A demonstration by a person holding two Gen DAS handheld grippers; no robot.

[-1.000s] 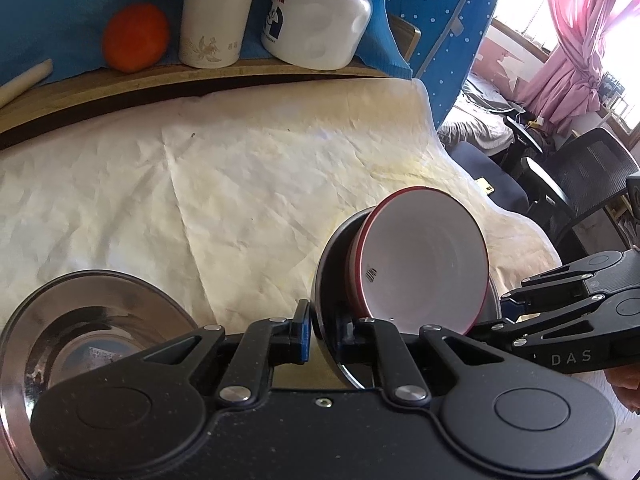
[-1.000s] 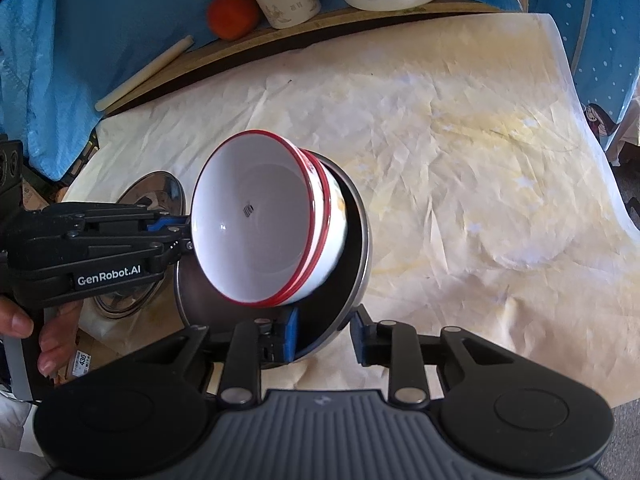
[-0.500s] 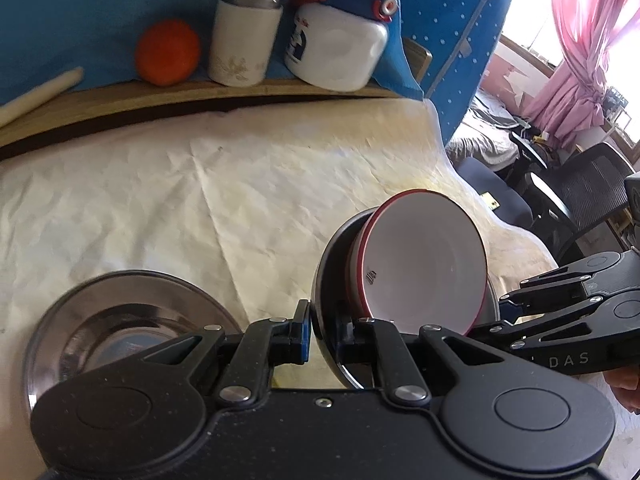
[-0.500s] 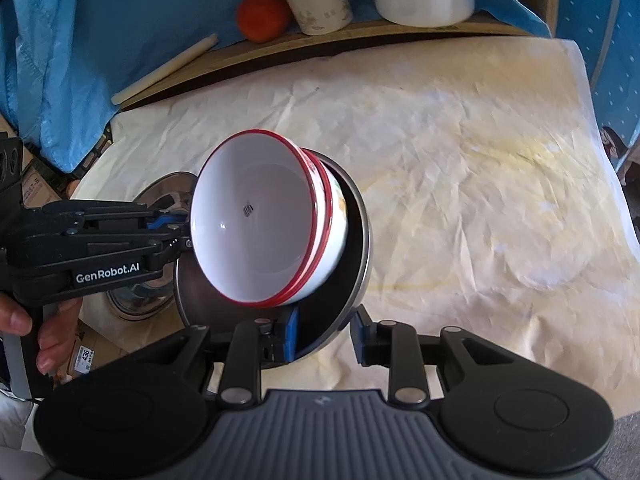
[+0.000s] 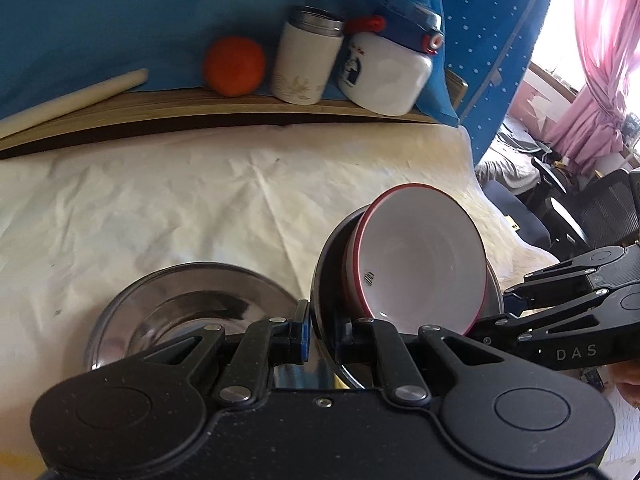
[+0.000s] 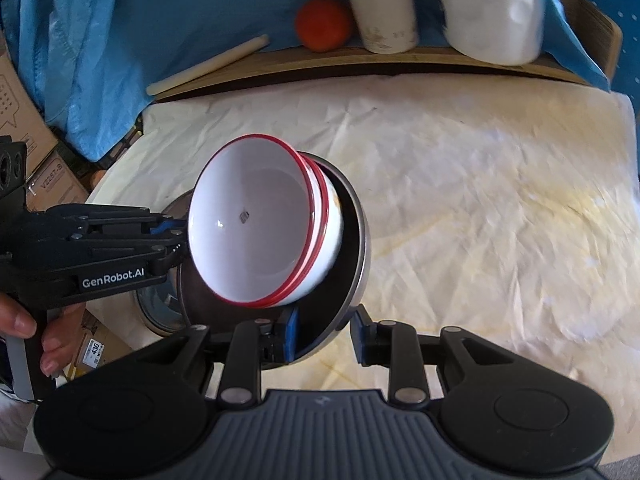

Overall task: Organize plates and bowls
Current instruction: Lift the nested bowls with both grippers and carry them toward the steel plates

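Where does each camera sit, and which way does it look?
Left wrist: on the left gripper, looking forward and down at the metal bowl it pinches; the right gripper shows.
Right wrist: on the right gripper, facing the table; left gripper and a hand show.
Shared: red-rimmed bowls, orange.

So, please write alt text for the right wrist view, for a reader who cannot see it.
Both grippers hold a tilted steel bowl by its rim, with red-rimmed white bowls stacked inside, above a cream cloth-covered table. An orange and two bottles stand behind.
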